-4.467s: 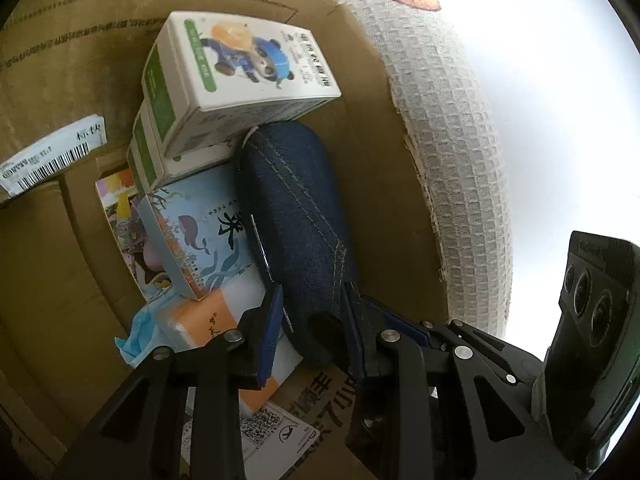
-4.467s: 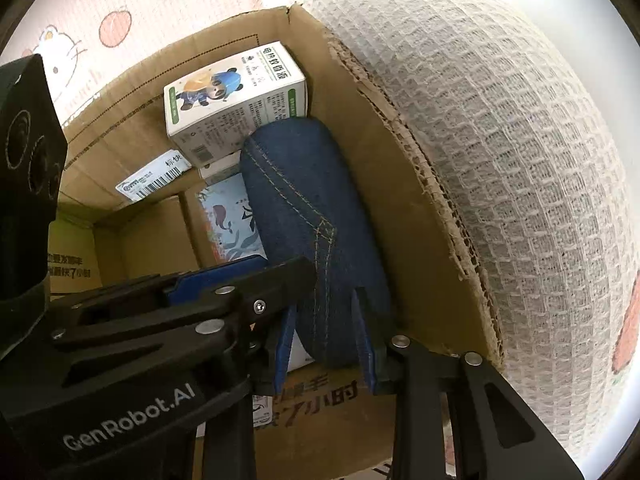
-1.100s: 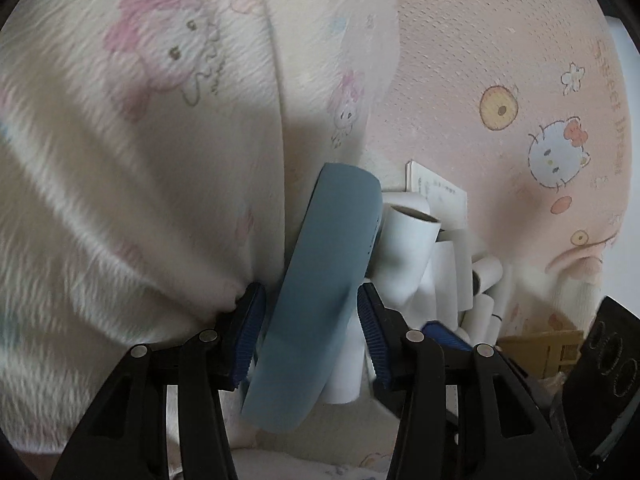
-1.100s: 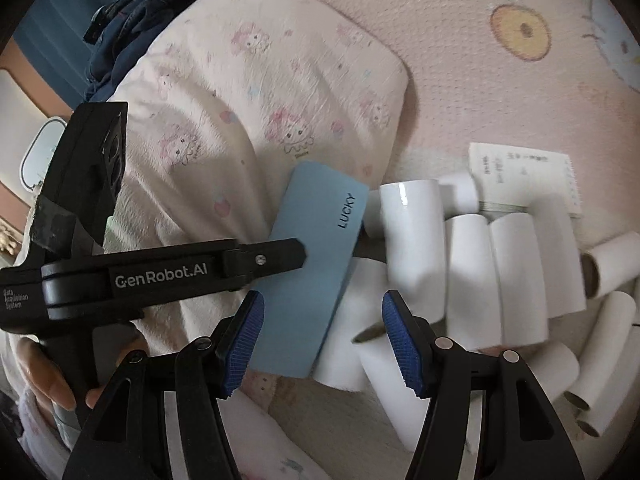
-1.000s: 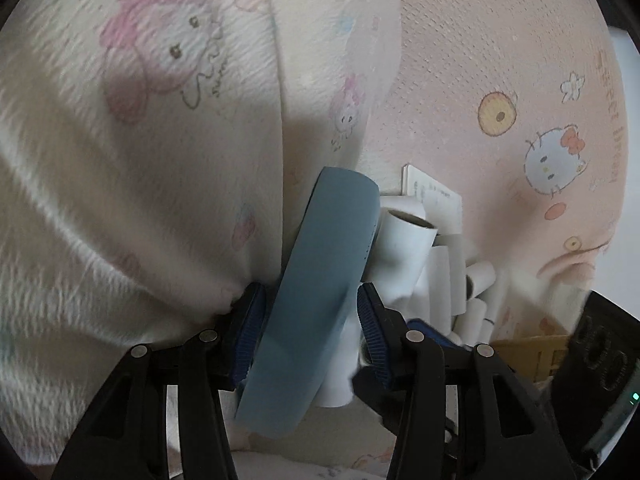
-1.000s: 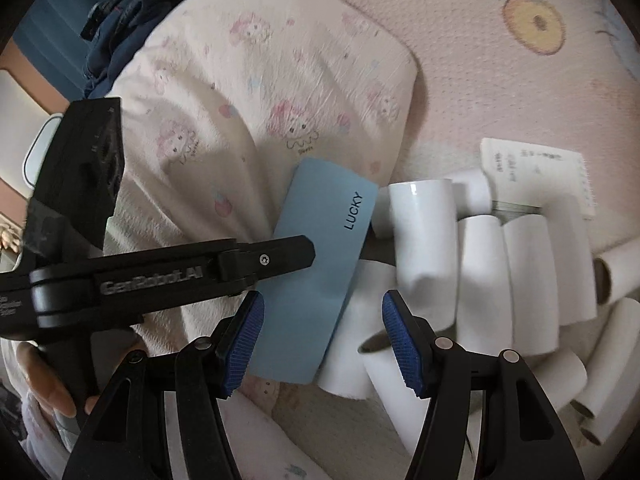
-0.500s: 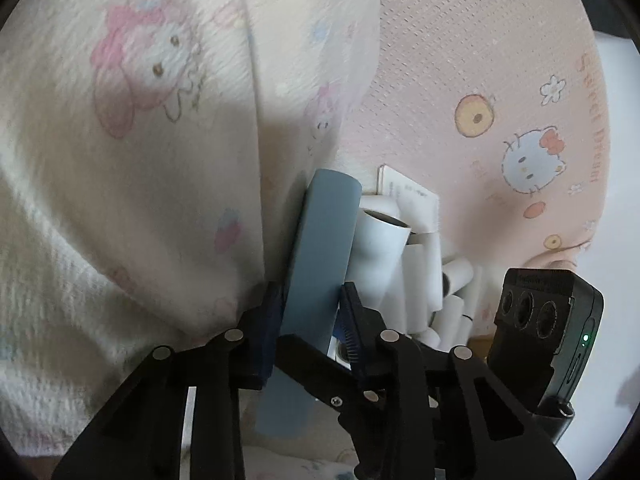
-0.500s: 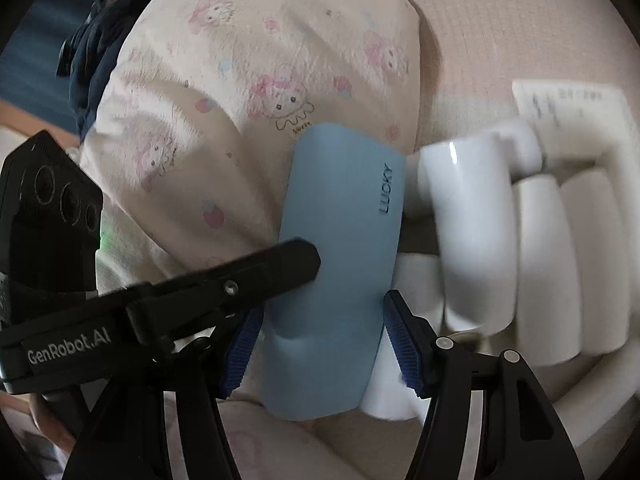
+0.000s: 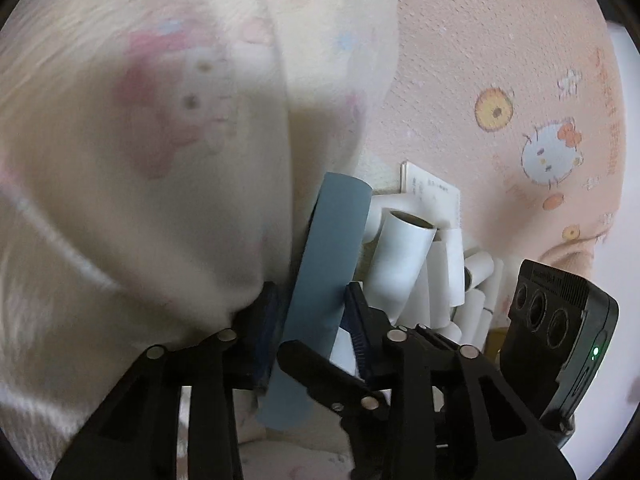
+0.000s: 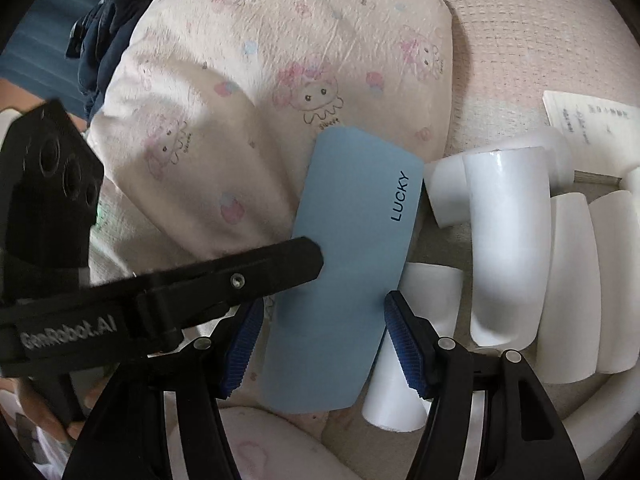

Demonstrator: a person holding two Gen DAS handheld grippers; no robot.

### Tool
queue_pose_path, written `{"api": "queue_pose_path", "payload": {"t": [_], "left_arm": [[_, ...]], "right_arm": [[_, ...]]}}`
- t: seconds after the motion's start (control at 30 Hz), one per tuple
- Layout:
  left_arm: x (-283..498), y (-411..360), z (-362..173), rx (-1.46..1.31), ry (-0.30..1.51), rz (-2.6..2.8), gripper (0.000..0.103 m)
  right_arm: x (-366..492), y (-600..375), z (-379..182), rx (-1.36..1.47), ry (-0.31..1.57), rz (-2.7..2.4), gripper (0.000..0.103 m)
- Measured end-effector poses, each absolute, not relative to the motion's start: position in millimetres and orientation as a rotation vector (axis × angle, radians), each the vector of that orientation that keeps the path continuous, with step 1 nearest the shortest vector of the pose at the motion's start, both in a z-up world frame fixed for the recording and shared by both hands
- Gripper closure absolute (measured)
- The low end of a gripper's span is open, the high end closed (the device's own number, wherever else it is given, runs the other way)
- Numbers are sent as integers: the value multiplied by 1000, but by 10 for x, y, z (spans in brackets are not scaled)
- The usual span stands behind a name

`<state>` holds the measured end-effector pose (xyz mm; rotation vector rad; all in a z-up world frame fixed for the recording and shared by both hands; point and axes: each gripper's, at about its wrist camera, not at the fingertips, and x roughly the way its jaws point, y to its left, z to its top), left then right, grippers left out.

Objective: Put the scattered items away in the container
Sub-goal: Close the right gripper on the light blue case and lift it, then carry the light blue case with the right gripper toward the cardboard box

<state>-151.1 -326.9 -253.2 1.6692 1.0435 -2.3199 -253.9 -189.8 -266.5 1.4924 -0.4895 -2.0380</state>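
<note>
A flat light-blue case marked LUCKY (image 10: 352, 264) lies between a cream printed pillow (image 10: 256, 92) and a pile of white cardboard tubes (image 10: 504, 240). In the left wrist view the case (image 9: 328, 280) stands edge-on. My left gripper (image 9: 310, 324) is shut on the case across its thickness, and one of its fingers lies over the case top in the right wrist view. My right gripper (image 10: 324, 344) straddles the case's width with its blue pads close to both long edges; whether they press it I cannot tell.
Several white tubes (image 9: 404, 256) lie in a heap right of the case on a pink waffle blanket (image 9: 500, 60). A white printed card (image 10: 588, 118) lies behind them. A dark blue garment (image 10: 108, 40) sits beyond the pillow.
Both grippers left the cardboard box and moved to the blue case. The left jaws closed onto the case in the last second. The right gripper came closer around the case.
</note>
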Motion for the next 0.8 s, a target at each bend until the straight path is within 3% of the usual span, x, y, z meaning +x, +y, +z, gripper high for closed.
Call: {"api": "queue_pose_path", "payload": {"t": [0.17,0.33,0.8], "left_arm": [[-1646,-3119,-2644,1747,982,-2310,61],[-1630,-3073,-2597,1761,961,-2291,67],[-1430,-2761,-1886,1580,929,-2549,70]], "right_arm": [[-2522,-1814,-2675,1469,-548,-2045,42],[-2512,-1737,-2637,1449,-606,-2064,42],[-2221,-1164,-2227,1334,-768,-2120,39]]}}
